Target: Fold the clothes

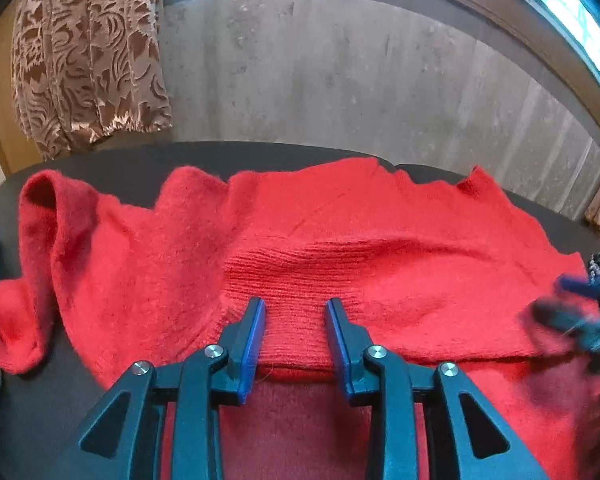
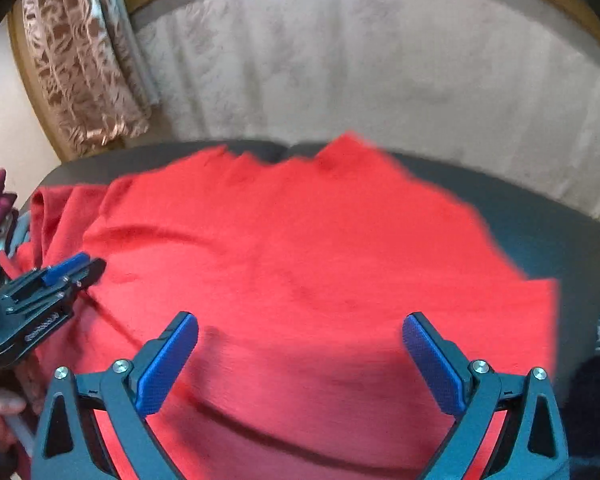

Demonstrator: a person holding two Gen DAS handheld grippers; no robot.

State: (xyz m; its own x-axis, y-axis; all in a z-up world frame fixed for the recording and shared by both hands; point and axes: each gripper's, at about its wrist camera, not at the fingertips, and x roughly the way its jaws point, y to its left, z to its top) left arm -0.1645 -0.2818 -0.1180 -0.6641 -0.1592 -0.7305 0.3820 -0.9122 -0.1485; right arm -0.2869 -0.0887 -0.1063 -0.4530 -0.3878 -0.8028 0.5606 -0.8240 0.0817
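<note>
Two grippers worked over our red sweater [image 1: 320, 240]: our left gripper [image 1: 296, 308] had its jaws partly closed astride the ribbed hem fold, pinching nothing we could confirm, while our right gripper [image 2: 300, 332] hung wide apart above the cloth. The sweater lay spread across the dark table [image 1: 120, 160], with a patterned curtain [image 1: 88, 52] beyond.

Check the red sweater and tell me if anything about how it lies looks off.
The red sweater is not lying flat: its left sleeve is bunched and twisted at the dark table edge, and a raised ridge crosses the body. No damage shows.
</note>
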